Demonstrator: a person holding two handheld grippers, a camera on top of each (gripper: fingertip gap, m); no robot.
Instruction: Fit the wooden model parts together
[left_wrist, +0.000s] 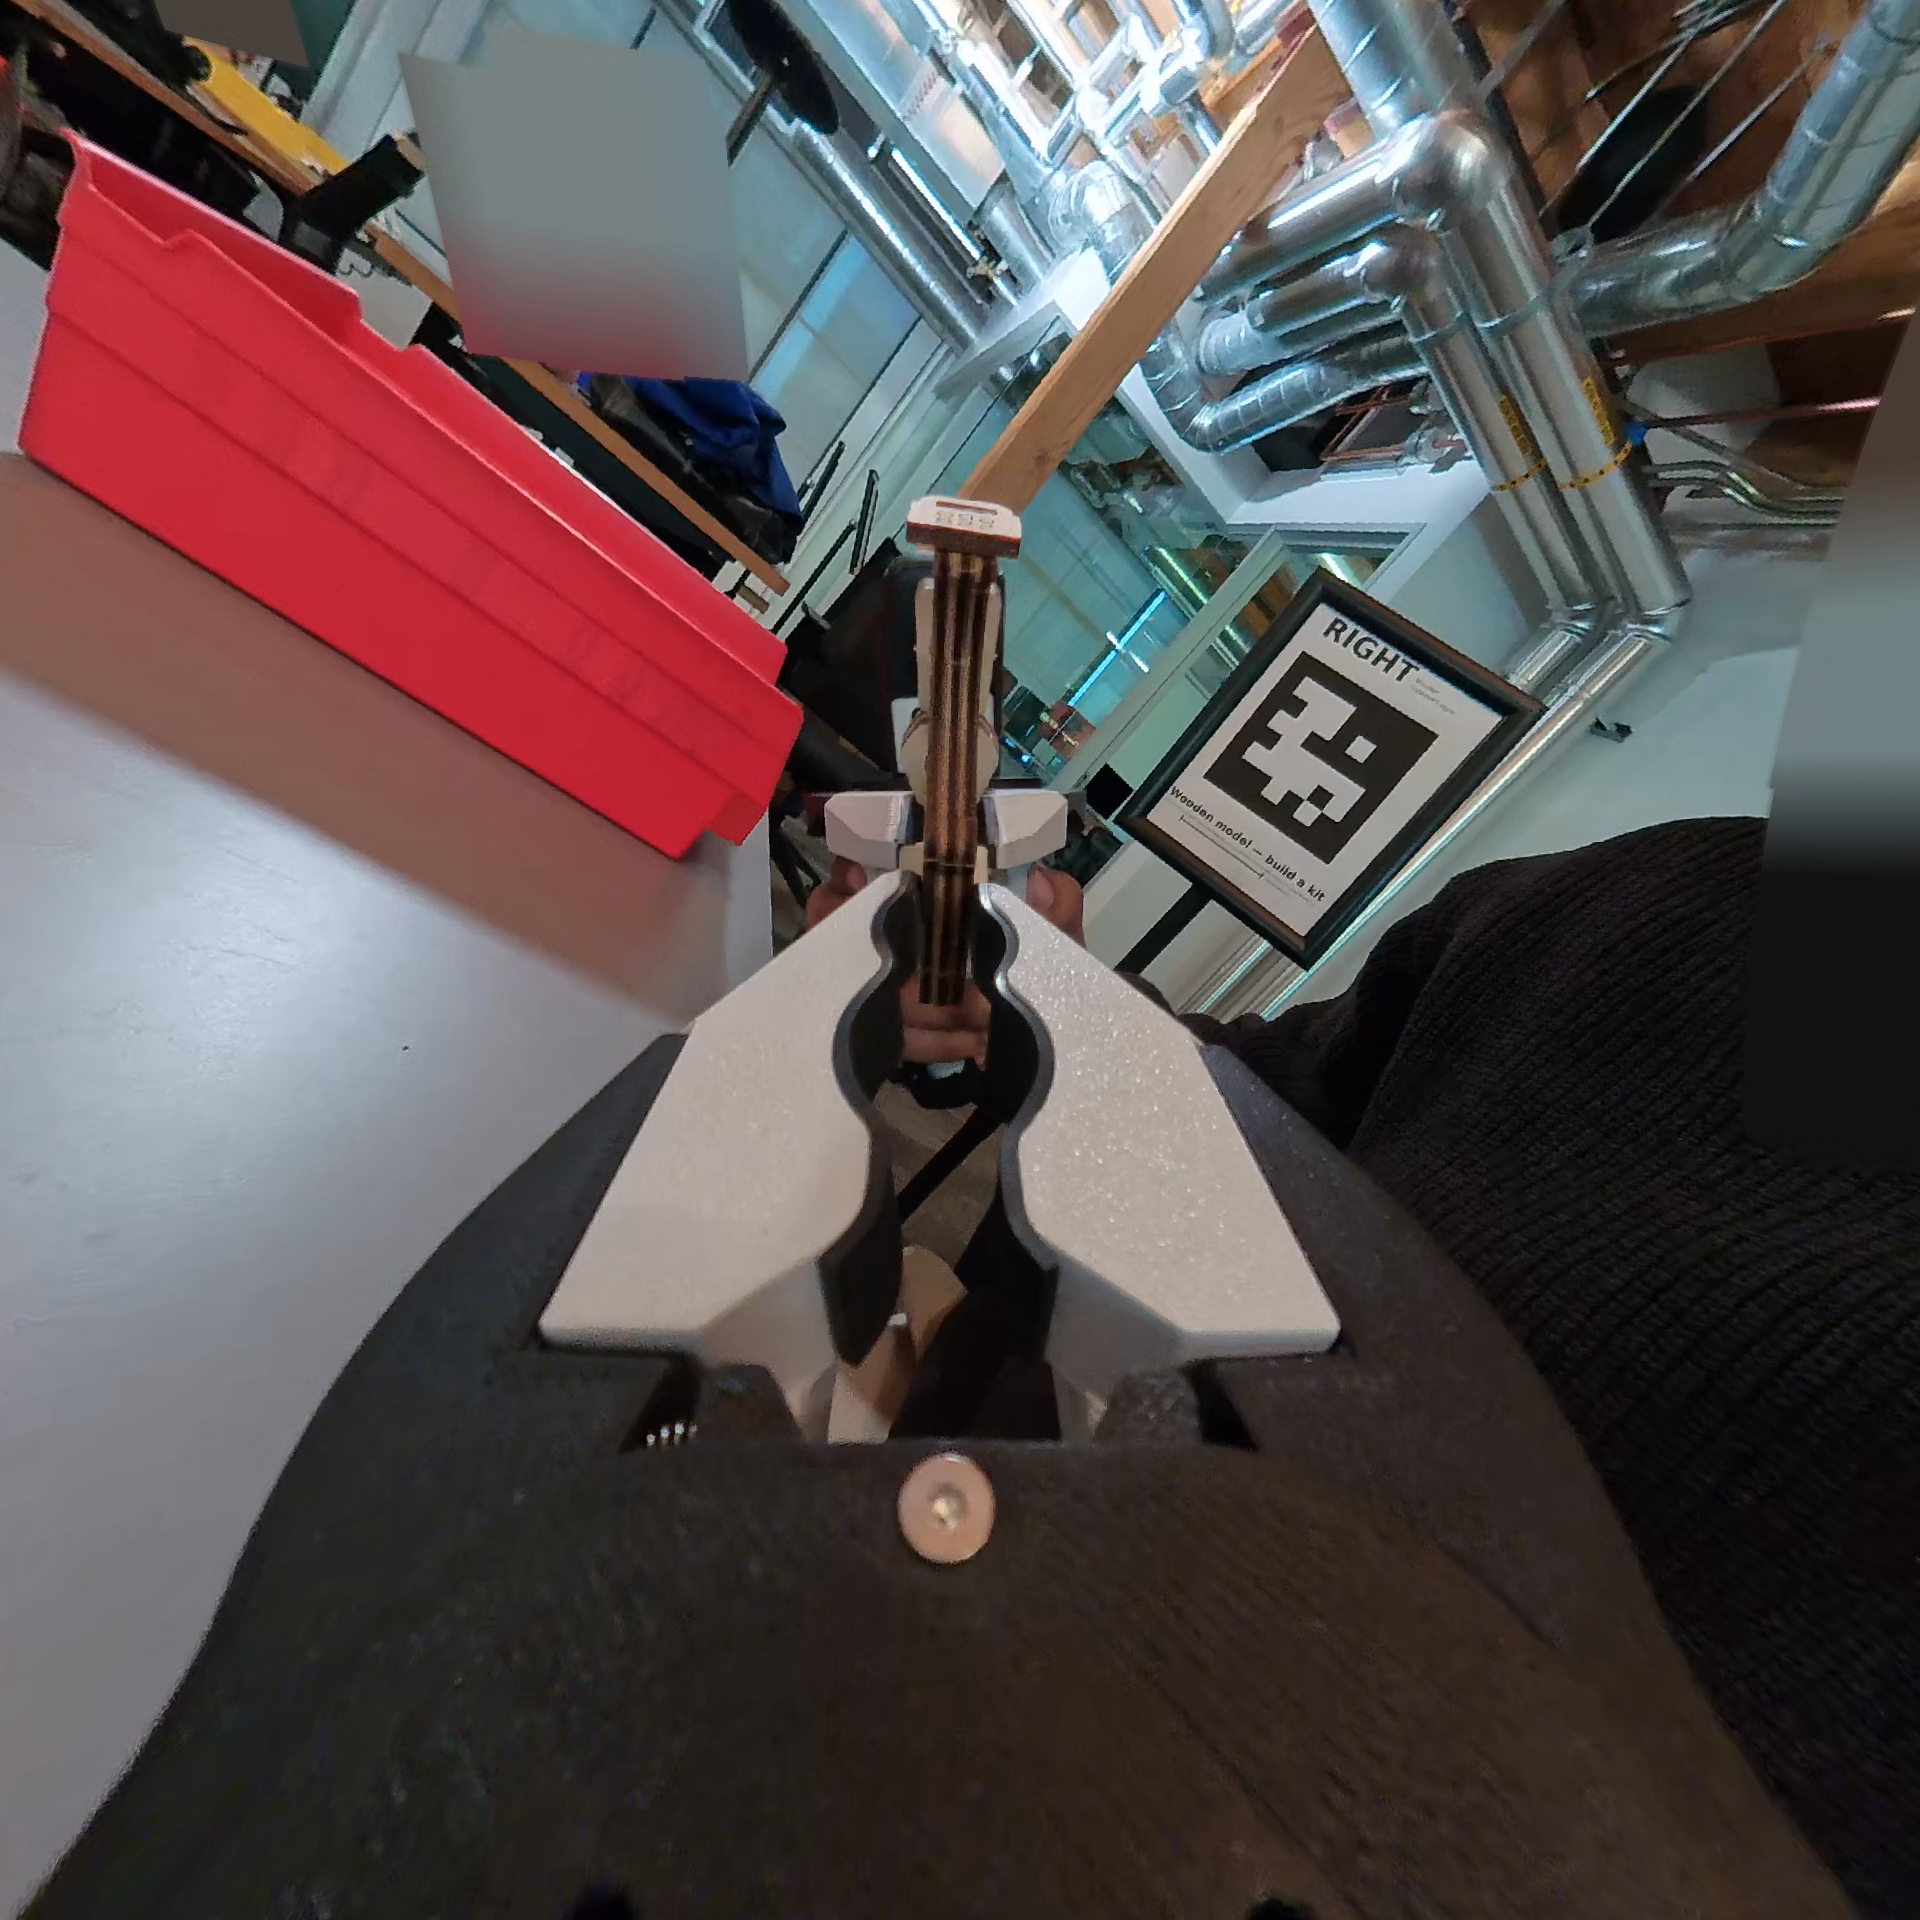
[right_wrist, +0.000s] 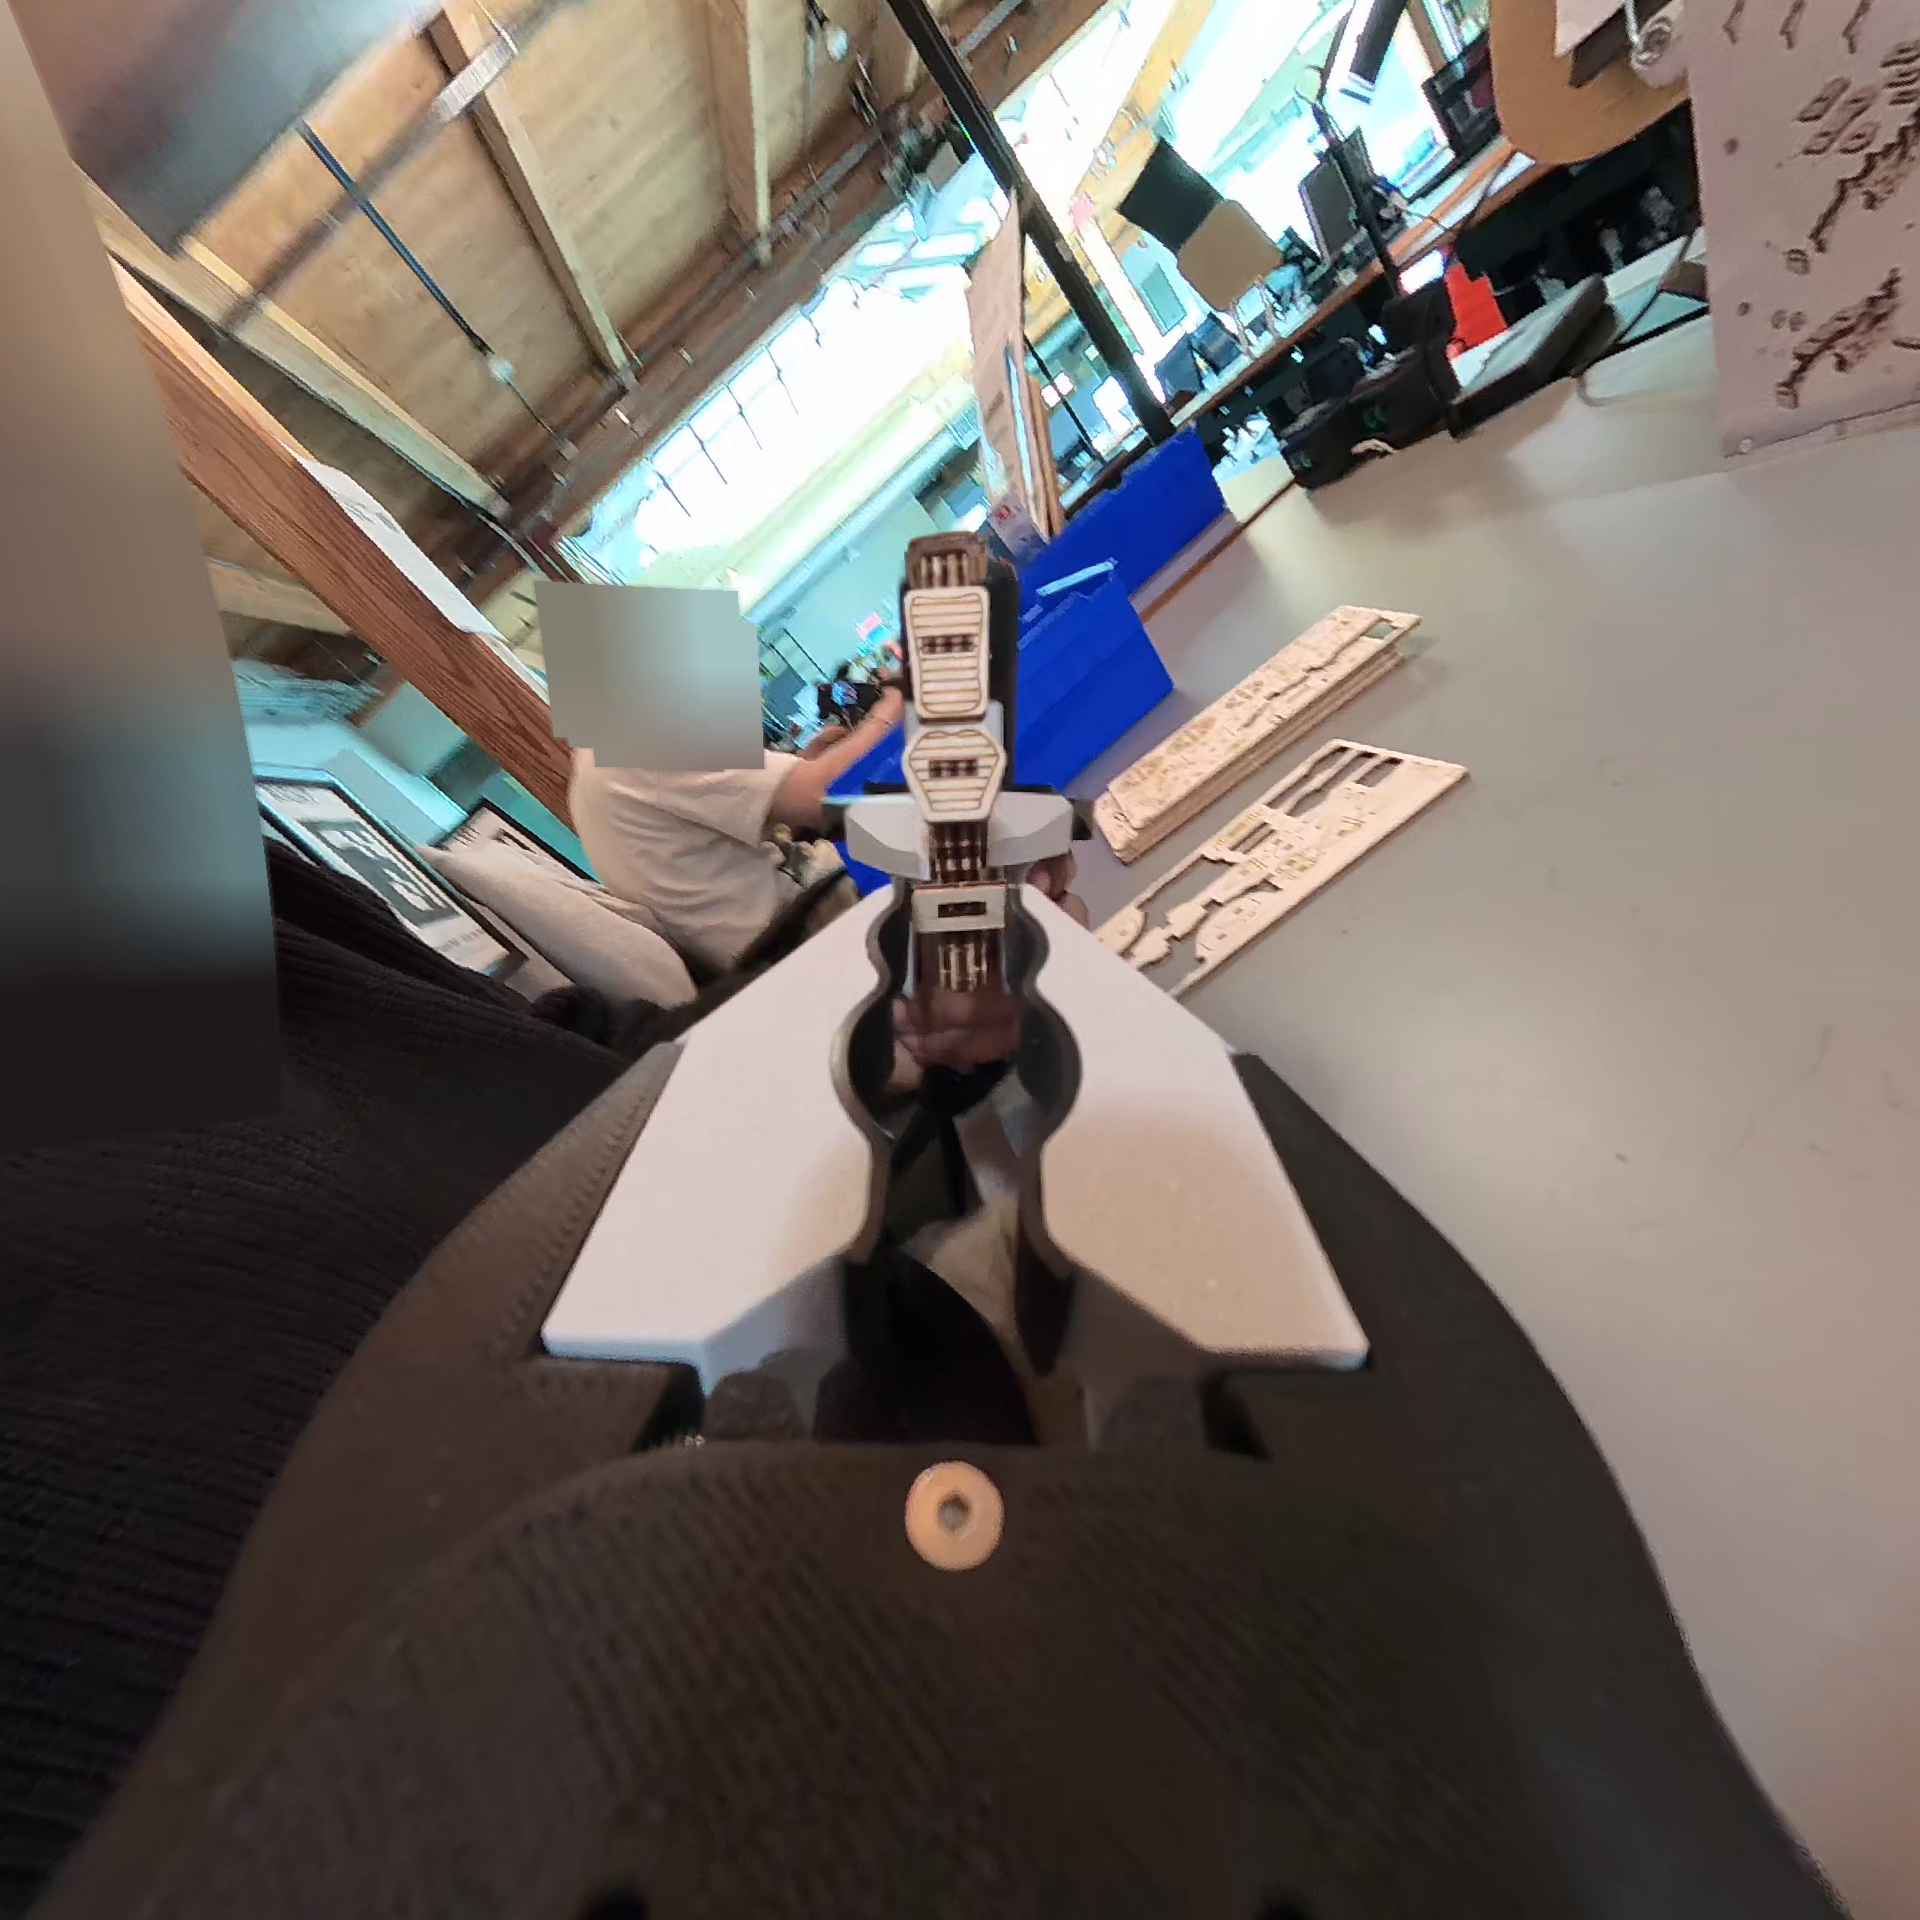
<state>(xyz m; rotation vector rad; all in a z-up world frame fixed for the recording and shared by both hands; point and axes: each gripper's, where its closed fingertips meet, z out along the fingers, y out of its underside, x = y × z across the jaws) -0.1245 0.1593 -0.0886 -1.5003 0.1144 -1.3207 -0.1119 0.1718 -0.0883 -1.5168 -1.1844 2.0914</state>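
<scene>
Both grippers, left (left_wrist: 943, 914) and right (right_wrist: 956, 914), pinch the layered wooden assembly (right_wrist: 948, 717) from opposite ends. Part-built: punched sheets (right_wrist: 1288, 842) lie beyond it, more pieces likely remaining.

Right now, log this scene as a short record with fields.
held item: wooden model assembly, layered strips, lifted off the table
left gripper: shut on the assembly's near end
right gripper: shut on the same assembly from the opposite side
table: grey
parts sheets: laser-cut wooden sheets flat on the table, partly emptied
red bin: on the table edge
blue bins: far side
</scene>
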